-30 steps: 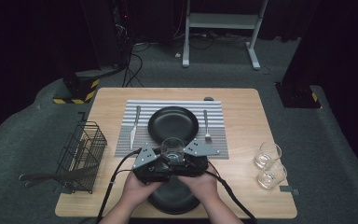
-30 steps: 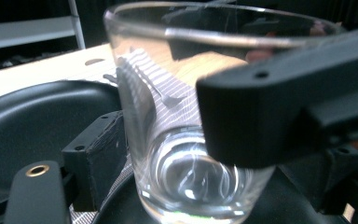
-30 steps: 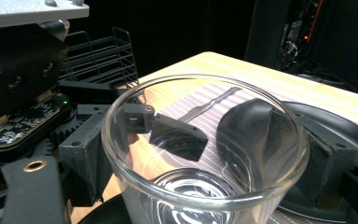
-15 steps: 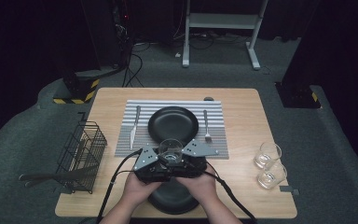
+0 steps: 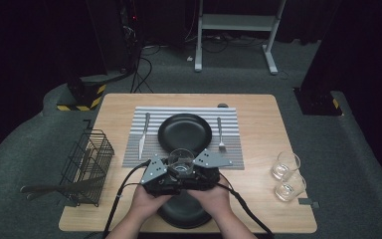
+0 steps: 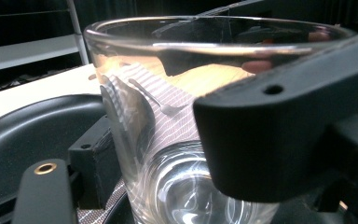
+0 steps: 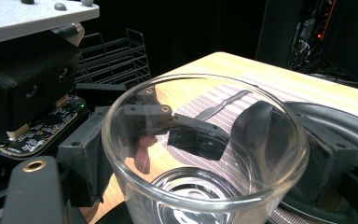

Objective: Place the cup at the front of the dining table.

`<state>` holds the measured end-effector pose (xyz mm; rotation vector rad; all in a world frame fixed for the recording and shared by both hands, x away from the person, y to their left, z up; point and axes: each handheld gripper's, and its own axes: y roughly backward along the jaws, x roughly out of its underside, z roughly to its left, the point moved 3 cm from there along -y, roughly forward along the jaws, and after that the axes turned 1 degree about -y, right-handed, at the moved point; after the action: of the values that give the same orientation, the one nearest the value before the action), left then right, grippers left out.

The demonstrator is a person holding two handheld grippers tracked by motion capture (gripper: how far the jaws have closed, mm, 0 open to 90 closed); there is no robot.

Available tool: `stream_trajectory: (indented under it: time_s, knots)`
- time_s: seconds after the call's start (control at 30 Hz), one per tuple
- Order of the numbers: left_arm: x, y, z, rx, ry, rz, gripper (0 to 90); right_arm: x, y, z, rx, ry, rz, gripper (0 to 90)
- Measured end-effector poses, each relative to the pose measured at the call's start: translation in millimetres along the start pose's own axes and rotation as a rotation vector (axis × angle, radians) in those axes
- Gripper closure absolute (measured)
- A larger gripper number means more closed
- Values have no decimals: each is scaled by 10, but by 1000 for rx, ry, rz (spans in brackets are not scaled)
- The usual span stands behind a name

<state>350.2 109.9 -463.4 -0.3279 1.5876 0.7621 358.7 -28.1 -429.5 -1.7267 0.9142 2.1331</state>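
A clear drinking glass [image 5: 181, 162] stands upright between my two grippers, just above the table's front centre. My left gripper [image 5: 168, 172] and my right gripper [image 5: 195, 171] meet around it, held close together by two hands. In the left gripper view the glass [image 6: 168, 140] is close up and my left gripper [image 6: 168, 182] has its jaws pressed on its wall. Seen from the right gripper, the glass [image 7: 200, 140] sits between the jaws of my right gripper [image 7: 205, 168], whose pads [image 7: 81, 158] touch its sides. The left gripper's body [image 7: 28, 84] is at the upper left there.
A black plate [image 5: 185, 133] lies on a striped placemat [image 5: 231, 149], with a knife [image 5: 143, 135] to its left and a fork [image 5: 220, 134] to its right. Another black dish [image 5: 184, 216] sits under the hands. Two glasses [image 5: 284, 165] stand front right. A wire basket [image 5: 87, 164] stands left.
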Motion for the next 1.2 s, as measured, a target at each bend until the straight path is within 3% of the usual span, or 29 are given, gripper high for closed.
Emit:
stream_trajectory:
  time_s: [0.33, 0.83, 1.2]
  knots:
    - [5, 23, -31, -18, -9, -19, 223, -1, 17, 12, -10, 18, -6, 185]
    - [14, 35, -25, -41, -24, 13, 226, 28, -10, 8, -23, 24, -2, 179]
    - [21, 55, 97, -96, 19, 8, 226, 35, 33, -51, -28, 17, -13, 163]
